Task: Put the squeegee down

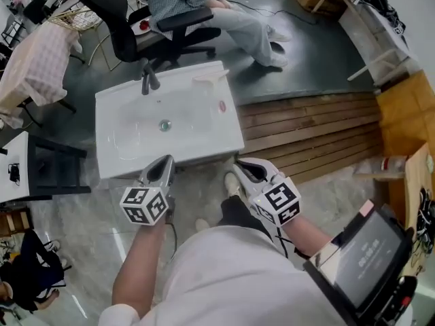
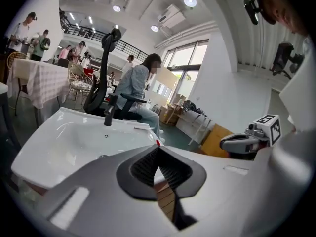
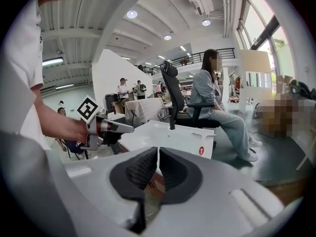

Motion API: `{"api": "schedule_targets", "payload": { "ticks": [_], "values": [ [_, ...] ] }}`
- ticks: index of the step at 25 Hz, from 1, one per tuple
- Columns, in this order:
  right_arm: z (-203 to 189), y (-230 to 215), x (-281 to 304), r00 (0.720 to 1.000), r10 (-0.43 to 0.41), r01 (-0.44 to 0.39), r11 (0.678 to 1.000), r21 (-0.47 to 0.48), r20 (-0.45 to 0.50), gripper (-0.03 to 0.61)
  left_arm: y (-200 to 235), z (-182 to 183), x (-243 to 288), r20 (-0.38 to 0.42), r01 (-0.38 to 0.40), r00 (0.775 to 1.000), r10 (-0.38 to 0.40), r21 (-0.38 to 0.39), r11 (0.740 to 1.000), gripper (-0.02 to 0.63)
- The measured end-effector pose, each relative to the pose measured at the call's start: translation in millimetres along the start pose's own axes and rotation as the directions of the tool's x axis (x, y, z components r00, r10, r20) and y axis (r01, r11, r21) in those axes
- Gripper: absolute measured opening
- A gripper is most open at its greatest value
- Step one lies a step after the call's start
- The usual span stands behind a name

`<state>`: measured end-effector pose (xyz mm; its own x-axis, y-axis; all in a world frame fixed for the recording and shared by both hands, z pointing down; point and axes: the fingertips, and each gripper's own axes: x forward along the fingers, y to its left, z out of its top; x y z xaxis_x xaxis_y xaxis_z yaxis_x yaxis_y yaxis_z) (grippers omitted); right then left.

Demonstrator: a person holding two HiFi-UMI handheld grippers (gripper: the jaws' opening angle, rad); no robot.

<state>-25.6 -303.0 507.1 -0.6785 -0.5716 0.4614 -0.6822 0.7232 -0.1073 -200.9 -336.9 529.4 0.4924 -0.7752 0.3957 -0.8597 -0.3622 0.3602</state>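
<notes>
**2 grippers closed, both empty**

The left gripper [image 1: 162, 163] and the right gripper [image 1: 242, 166] are held side by side before the person's body, both tilted slightly downward. Each has its 2 jaws pressed together, gripping nothing.

Sink [image 1: 102, 134]: one
Faucet [image 1: 148, 79]: one
Squeegee [image 1: 212, 77]: one
Grippers: two, left gripper [image 1: 166, 159] and right gripper [image 1: 240, 162]
Office chair [image 1: 136, 36]: one
Seated person [image 1: 204, 5]: one
</notes>
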Motion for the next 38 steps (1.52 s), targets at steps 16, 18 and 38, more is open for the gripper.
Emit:
{"api": "schedule_targets", "payload": {
  "ticks": [16, 18, 38],
  "values": [
    [-20, 131, -26, 0.999, 0.05, -0.05, 0.996, -0.069, 0.002, 0.005, -62, -43, -177, 0.004, 0.159, 0.987, -0.161, 0.117, 0.98, 0.006],
    [-19, 146, -27, 0.998, 0.063, -0.063, 0.995, -0.073, -0.003, 0.005, -63, -51, -188, -0.001, 0.164, 0.986, -0.165, 0.113, 0.98, 0.006],
    [2, 200, -11, 0.991, 0.136, -0.137, 0.979, -0.15, -0.014, 0.003, -53, -64, -231, 0.019, 0.14, 0.99, -0.143, 0.114, 0.984, 0.006]
  ]
}}
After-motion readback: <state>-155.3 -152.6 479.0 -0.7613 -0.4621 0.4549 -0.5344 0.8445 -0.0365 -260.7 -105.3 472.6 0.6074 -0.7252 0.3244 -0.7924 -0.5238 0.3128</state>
